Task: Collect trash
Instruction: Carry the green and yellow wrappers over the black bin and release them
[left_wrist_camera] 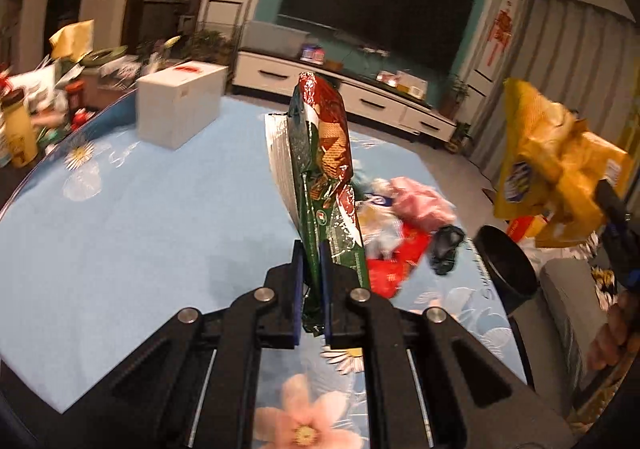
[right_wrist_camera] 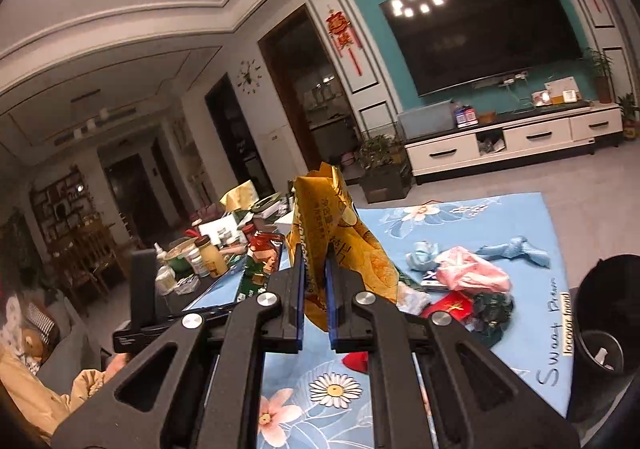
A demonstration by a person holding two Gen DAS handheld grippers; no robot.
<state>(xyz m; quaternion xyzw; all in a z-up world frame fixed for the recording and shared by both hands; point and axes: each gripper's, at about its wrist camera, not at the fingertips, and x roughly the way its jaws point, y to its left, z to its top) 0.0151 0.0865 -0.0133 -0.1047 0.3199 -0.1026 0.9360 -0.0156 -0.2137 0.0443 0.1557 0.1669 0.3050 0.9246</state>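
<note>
Fingers (left_wrist_camera: 294,289) of the left gripper (left_wrist_camera: 311,289) pinch the lower end of a green and red wrapper (left_wrist_camera: 326,169), which stands upright at the centre of the left view. Right gripper (right_wrist_camera: 314,301) likewise pinches a yellow bag (right_wrist_camera: 348,245). Both pieces are lifted above the table (left_wrist_camera: 140,217). More trash (right_wrist_camera: 460,281) lies at the right, near a black bin (right_wrist_camera: 600,345). I judge the carrying step is in hand; next each piece must come over the bin before release.
</note>
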